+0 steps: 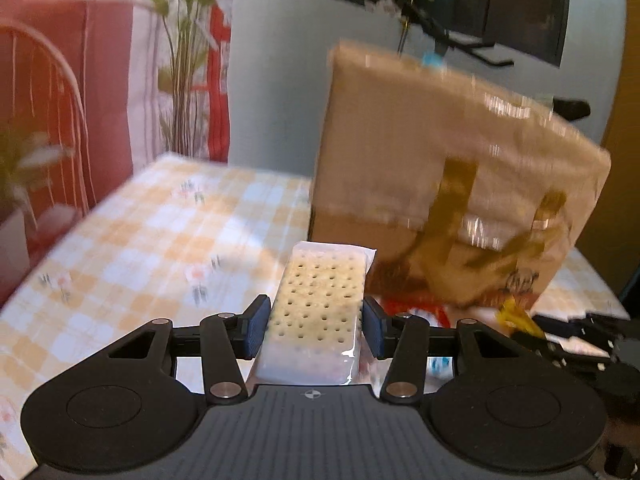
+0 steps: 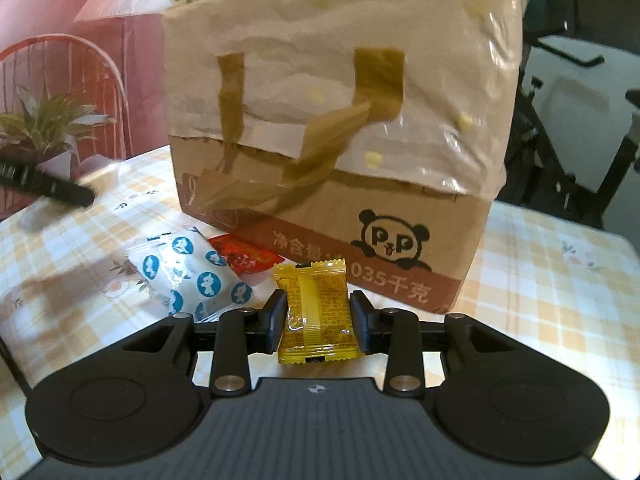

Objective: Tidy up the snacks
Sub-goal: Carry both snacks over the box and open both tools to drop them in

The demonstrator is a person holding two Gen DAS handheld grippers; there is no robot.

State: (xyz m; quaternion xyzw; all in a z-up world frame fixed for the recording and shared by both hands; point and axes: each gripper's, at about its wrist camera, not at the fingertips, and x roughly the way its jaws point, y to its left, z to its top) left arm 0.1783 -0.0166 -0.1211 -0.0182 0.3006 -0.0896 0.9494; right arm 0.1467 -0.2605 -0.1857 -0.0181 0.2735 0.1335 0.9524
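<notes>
My left gripper [image 1: 316,326] is shut on a clear-wrapped cracker pack [image 1: 318,304], held above the checked tablecloth [image 1: 160,232]. Behind it stands a brown cardboard box [image 1: 440,168] lined with a tan bag. In the right wrist view my right gripper [image 2: 319,318] is shut on a yellow snack packet [image 2: 316,314], just in front of the same box [image 2: 340,128], which bears a panda print. A white packet with blue dots [image 2: 192,276] and a red packet [image 2: 240,256] lie on the tablecloth [image 2: 560,280] left of it. The left gripper's dark tip [image 2: 52,190] shows blurred at far left.
A potted plant [image 2: 44,128] and a red wire chair back [image 2: 80,72] stand beyond the table's left side. Tall green stems [image 1: 188,52] rise behind the table's far corner. Dark furniture [image 2: 580,80] is at the right, past the box.
</notes>
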